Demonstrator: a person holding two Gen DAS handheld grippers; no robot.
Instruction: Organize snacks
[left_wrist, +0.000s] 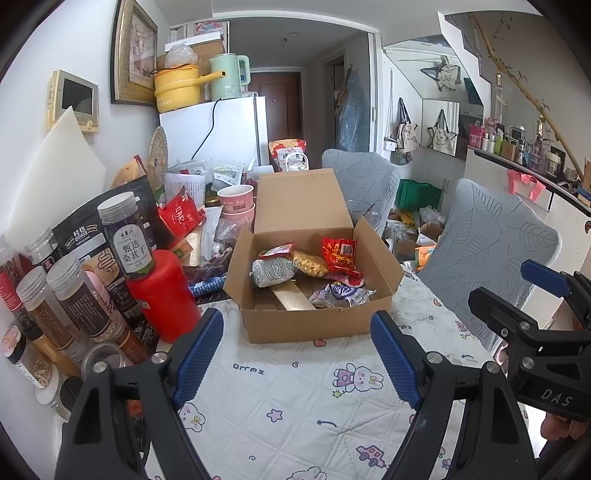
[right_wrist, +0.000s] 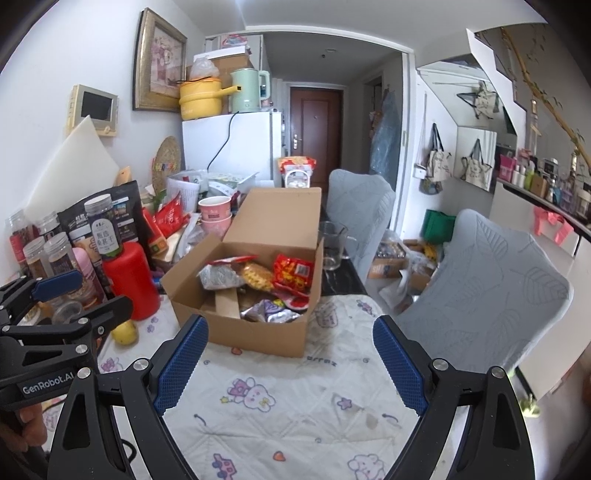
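An open cardboard box (left_wrist: 321, 325) (right_wrist: 236, 336) stands on the patterned table cover, its lid flap up at the back. Inside lie several snack packets: a red one (left_wrist: 340, 254) (right_wrist: 293, 275), a yellow one (left_wrist: 310, 264) (right_wrist: 256, 277), a white-green one (left_wrist: 271, 271) and a silver-purple one (left_wrist: 347, 295) (right_wrist: 273, 312). My left gripper (left_wrist: 297, 358) hovers open in front of the box, nothing between its blue pads. My right gripper (right_wrist: 290, 363) is open too, just short of the box, and empty. Each gripper shows at the edge of the other's view.
Jars and bottles (left_wrist: 74, 295), a red canister (left_wrist: 162, 291) (right_wrist: 131, 280), snack bags and pink cups (left_wrist: 236, 203) crowd the table's left side. A lemon (right_wrist: 125, 332) lies by the canister. A glass mug (right_wrist: 332, 243) stands right of the box. Two grey chairs (left_wrist: 491, 251) (right_wrist: 480, 288) are on the right.
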